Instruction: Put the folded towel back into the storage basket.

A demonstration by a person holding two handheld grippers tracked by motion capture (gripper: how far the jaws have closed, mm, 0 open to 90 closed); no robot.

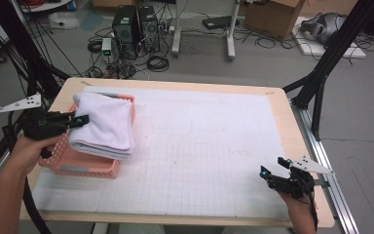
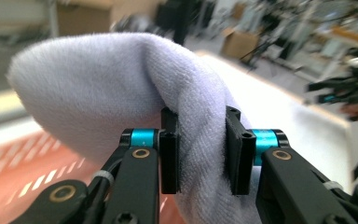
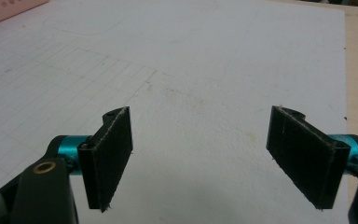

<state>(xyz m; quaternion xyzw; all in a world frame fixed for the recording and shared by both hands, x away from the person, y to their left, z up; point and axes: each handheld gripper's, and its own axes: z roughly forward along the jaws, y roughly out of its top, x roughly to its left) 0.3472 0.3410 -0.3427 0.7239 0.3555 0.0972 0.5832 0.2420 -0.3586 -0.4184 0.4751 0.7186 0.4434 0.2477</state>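
White folded towel (image 2: 121, 93) sits pinched between the left tongs (image 2: 200, 154) (right tongs (image 3: 209, 158) gape empty)

White gridded mat (image 1: 214, 161) covers most of the wooden table (image 1: 277, 105). On the floor beyond the far edge: 2 black computer towers (image 1: 136, 29), tangled cables (image 1: 158, 62), cardboard box (image 1: 272, 17) far right.
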